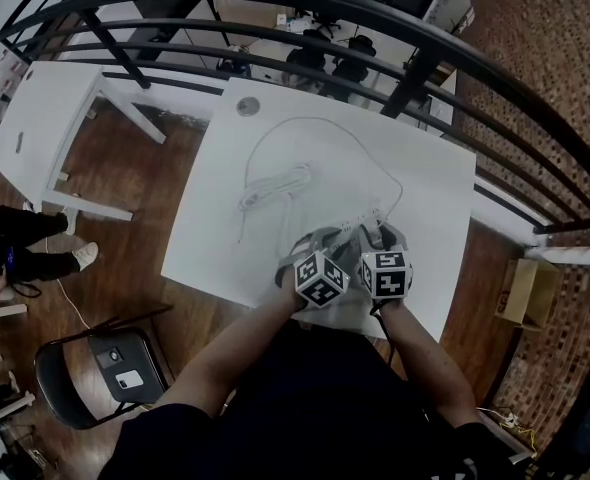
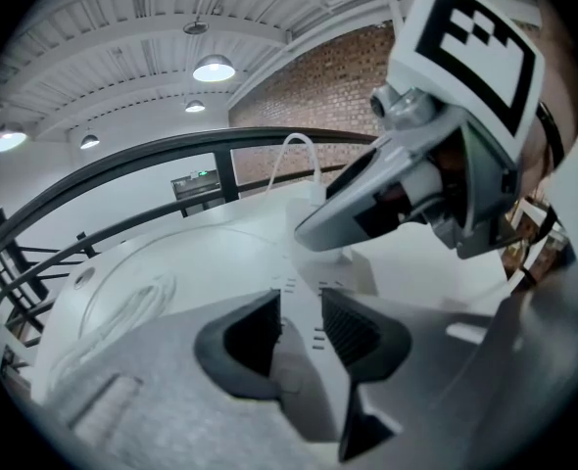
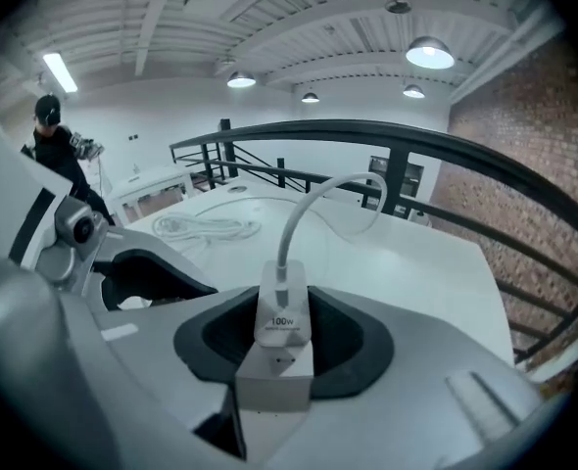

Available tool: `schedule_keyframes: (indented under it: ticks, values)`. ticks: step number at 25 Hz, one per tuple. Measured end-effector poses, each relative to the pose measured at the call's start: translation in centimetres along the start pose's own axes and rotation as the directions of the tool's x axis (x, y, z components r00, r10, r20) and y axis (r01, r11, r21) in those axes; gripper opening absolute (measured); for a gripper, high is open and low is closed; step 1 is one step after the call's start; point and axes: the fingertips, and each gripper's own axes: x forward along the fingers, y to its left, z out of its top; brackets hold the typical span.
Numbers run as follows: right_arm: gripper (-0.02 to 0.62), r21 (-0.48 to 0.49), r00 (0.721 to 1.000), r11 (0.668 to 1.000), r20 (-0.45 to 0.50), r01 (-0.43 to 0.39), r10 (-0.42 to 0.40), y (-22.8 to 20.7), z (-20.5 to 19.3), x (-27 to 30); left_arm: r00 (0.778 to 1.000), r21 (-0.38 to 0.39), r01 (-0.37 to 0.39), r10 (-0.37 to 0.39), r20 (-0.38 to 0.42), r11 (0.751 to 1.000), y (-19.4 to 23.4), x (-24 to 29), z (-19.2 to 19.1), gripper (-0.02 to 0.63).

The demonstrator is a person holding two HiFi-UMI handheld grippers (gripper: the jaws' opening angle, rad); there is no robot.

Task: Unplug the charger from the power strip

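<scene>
A white power strip (image 2: 304, 380) lies on the white table (image 1: 430, 183) close to the near edge. My left gripper (image 2: 301, 319) is shut on the strip, with a ribbed pad on each long side. A white charger (image 3: 282, 316) marked 100W stands plugged into the strip (image 3: 272, 385), and its white cable (image 3: 313, 204) arches up and away. My right gripper (image 3: 282, 339) is shut on the charger's sides. In the head view both grippers sit side by side, left (image 1: 331, 242) and right (image 1: 375, 234). The right gripper's body (image 2: 416, 179) hangs over the strip in the left gripper view.
A loose coil of white cable (image 1: 275, 188) lies mid-table. A dark railing (image 1: 375, 18) runs behind the table. A second white table (image 1: 45, 108), a chair (image 1: 105, 368) and a person (image 1: 15, 238) are to the left, a cardboard box (image 1: 530, 293) to the right.
</scene>
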Motion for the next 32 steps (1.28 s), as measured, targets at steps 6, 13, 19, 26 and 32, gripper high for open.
schedule_keyframes:
  ticks: [6,13,19,26,32]
  values:
    - [0.143,0.007,1.0,1.0,-0.002,-0.002,0.002,0.0,-0.3,-0.1,1.0,0.005,0.009,-0.009,0.001,1.0,-0.2,0.1,-0.1,0.137]
    - [0.141,-0.069,1.0,0.998,0.015,0.01,-0.009,0.5,0.7,-0.8,1.0,0.0,0.013,-0.013,0.006,1.0,-0.2,0.1,0.2,0.137]
    - [0.141,-0.034,0.997,0.999,0.079,-0.012,0.014,0.4,1.5,-1.6,1.0,0.004,-0.001,0.001,0.002,1.0,-0.2,0.3,0.1,0.137]
    - [0.141,0.093,0.987,0.991,0.136,-0.097,0.084,0.9,3.4,-3.2,1.0,-0.019,-0.024,0.024,-0.002,1.0,0.3,0.2,-0.2,0.137]
    - [0.143,0.275,0.971,0.942,0.193,-0.191,0.14,-1.2,3.4,-5.9,0.996,-0.219,-0.068,0.079,0.038,0.973,1.8,-3.4,0.4,0.137]
